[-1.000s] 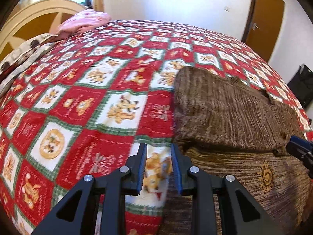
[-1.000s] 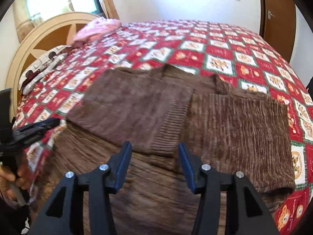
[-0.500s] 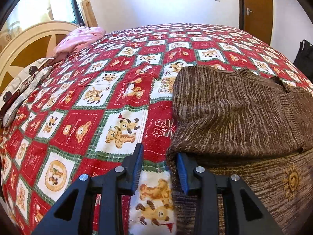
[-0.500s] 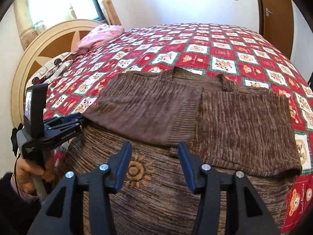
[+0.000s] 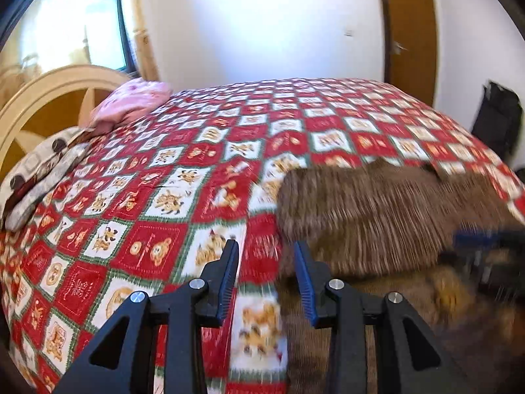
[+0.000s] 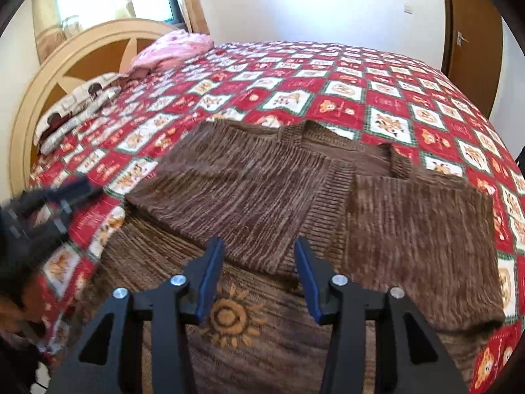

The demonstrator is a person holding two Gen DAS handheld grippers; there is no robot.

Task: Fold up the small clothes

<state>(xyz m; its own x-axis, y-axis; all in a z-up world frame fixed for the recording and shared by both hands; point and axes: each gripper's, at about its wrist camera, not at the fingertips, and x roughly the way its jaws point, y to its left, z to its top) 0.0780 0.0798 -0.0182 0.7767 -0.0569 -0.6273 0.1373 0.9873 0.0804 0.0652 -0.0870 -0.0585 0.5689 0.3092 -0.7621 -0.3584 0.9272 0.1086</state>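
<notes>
We have the brown sweater (image 6: 249, 190) lying at the near edge of the bed (image 6: 344, 75), both sleeves folded across its chest, the hem with the sun motif closest to us. Our left gripper (image 5: 265, 272) hovers over the sweater's left edge, jaws parted and empty; our right gripper (image 6: 259, 274) hangs above the hem, jaws wide, holding nothing. Next, we judge, each should pinch a hem corner and lift evenly, so the sleeves stay flat. No containers appear.

1 brown sweater (image 6: 262, 190), 1 bedspread (image 6: 387, 98), 2 pillows, 1 pink (image 6: 170, 49), 1 patterned (image 6: 78, 105), 2 claws.
</notes>
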